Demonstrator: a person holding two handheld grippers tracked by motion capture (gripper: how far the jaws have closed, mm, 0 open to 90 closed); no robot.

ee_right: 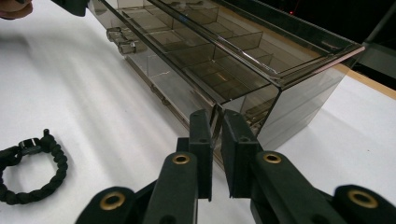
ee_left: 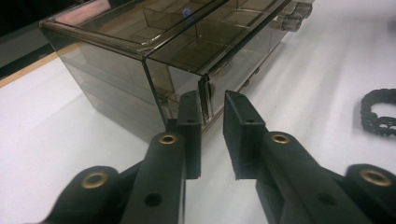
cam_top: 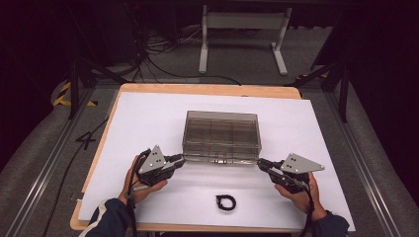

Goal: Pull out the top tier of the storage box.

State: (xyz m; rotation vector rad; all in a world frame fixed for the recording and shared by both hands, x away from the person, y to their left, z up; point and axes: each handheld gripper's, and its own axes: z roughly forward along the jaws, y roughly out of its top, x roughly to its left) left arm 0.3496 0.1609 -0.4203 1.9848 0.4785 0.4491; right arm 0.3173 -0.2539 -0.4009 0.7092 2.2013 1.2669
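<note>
A smoky clear compartment box with its lid down stands mid-table on a white sheet. My left gripper is at the box's front left corner. Its jaws stand open on either side of the lid's corner flange, with a gap on one side. At the front right corner, my right gripper is shut on the lid's corner edge. A black braided bracelet lies on the sheet near the front edge, between the two hands.
Two clear latches sit on the box's front wall. The sheet covers a wooden table. A white table frame and cables lie on the floor beyond. Bare sheet surrounds the box.
</note>
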